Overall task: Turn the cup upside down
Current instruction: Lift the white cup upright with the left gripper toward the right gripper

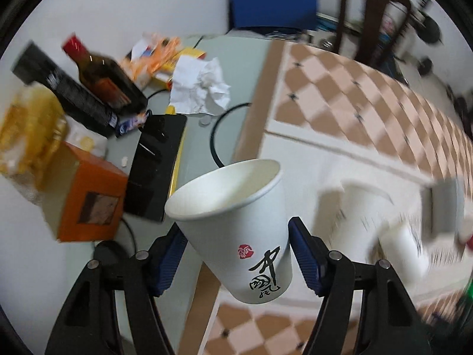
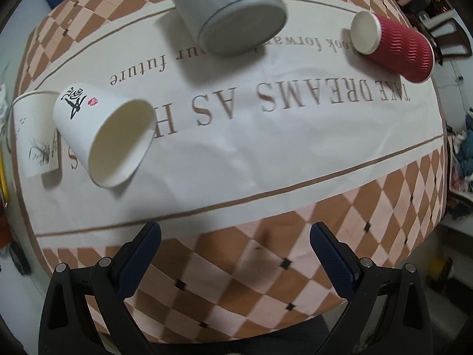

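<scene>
Cup: white paper cup [image 1: 236, 230] with black calligraphy and a red seal, held off the worktop [image 2: 266, 153] and tilted, mouth turned up and away in the left wrist view; nothing shows inside it.
Left tool [image 1: 236, 254]: blue pads clamped on the cup's lower wall, one on each side.
Right tool [image 2: 235, 254]: fingers spread wide apart with nothing between them, over the checked border of the cloth.
Same cup, right wrist view [image 2: 103, 136]: seen at left above the cloth's white band, open mouth toward the camera, interior bare.
Second paper cup [image 2: 37, 136]: white with a grass print, just beside and partly behind the held cup.
Grey cup [image 2: 227, 9]: ribbed, flat base facing the camera.
Red cup [image 2: 396, 47]: corrugated sleeve, pale base facing the camera; whether either rests on its mouth or its side cannot be told.
Clutter beyond the cloth: dark bottle [image 1: 103, 77], orange box [image 1: 85, 201], crumpled paper [image 1: 201, 85].
</scene>
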A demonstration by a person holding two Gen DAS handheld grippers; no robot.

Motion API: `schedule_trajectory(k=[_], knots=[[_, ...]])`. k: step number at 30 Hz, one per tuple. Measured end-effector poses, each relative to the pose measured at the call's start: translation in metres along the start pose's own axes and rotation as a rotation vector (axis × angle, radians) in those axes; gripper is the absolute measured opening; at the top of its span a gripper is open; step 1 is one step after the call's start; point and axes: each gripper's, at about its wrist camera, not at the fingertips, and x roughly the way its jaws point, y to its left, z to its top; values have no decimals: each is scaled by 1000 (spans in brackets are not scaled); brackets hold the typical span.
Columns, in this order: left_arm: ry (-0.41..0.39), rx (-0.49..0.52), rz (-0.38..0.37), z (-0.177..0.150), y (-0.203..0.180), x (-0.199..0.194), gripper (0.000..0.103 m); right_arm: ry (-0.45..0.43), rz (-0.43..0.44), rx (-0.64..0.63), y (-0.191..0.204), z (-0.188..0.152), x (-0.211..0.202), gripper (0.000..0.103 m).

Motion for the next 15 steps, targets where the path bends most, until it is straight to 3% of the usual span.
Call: schedule_trajectory(k=[8, 15], knots=[[52, 121, -75, -66, -90, -45, 66, -29, 21, -103, -39, -17, -25, 102], [126, 266, -156, -120, -189, -51, 66, -7, 15, -75, -86, -20, -35, 102]])
